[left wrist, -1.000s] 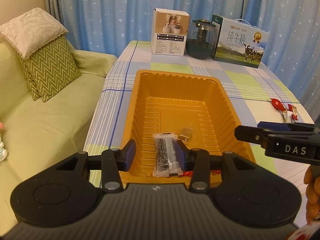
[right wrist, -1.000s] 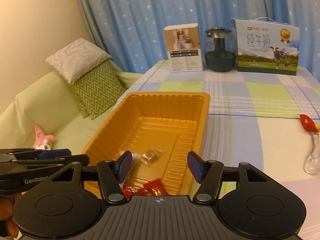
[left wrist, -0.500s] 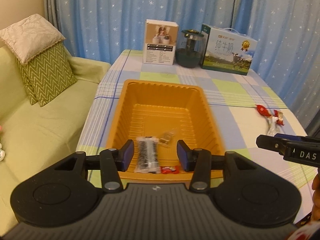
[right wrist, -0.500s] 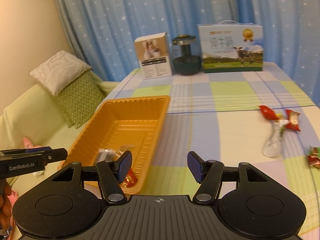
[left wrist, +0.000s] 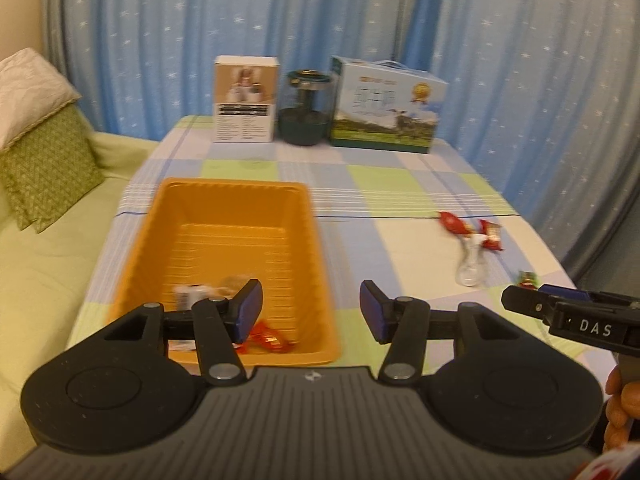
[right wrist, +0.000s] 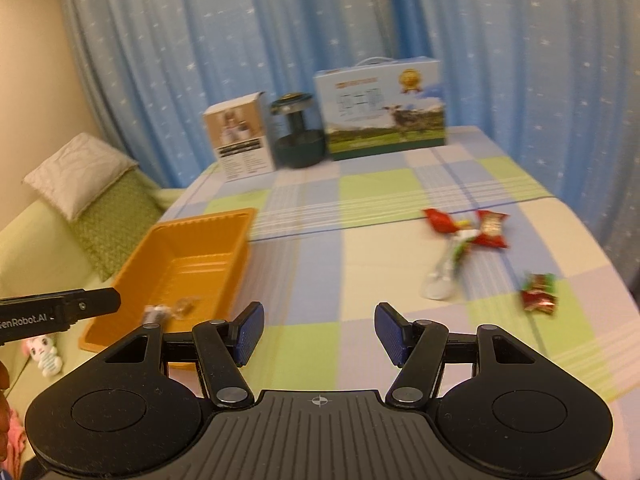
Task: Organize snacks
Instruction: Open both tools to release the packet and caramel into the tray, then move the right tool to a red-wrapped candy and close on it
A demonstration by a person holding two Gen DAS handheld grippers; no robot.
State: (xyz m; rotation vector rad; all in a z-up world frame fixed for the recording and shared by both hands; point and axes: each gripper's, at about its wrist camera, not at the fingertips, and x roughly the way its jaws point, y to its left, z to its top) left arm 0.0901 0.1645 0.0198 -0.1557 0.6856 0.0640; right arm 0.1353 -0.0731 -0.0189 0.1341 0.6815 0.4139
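Note:
An orange tray [left wrist: 312, 240] [right wrist: 240, 248] sits on the table's left side with a few wrapped snacks at its near end, among them a red one [left wrist: 266, 334]. Loose snacks lie on the right: two red packets [right wrist: 440, 219] [right wrist: 492, 226], a clear packet [right wrist: 442, 280] and a red-green candy [right wrist: 538, 294]; they also show in the left wrist view [left wrist: 472, 236]. My left gripper [left wrist: 311, 312] is open and empty over the tray's near right corner. My right gripper [right wrist: 319, 330] is open and empty above the table, right of the tray.
A white box [left wrist: 245, 100], a dark glass jar [left wrist: 305, 110] and a milk carton case [left wrist: 384, 110] stand along the table's far edge. A green sofa with cushions [left wrist: 44, 152] lies to the left. Blue curtains hang behind.
Both grippers have swung right, away from the tray and toward the loose snacks. The left gripper has opened wider and has pulled back from the snacks in the tray.

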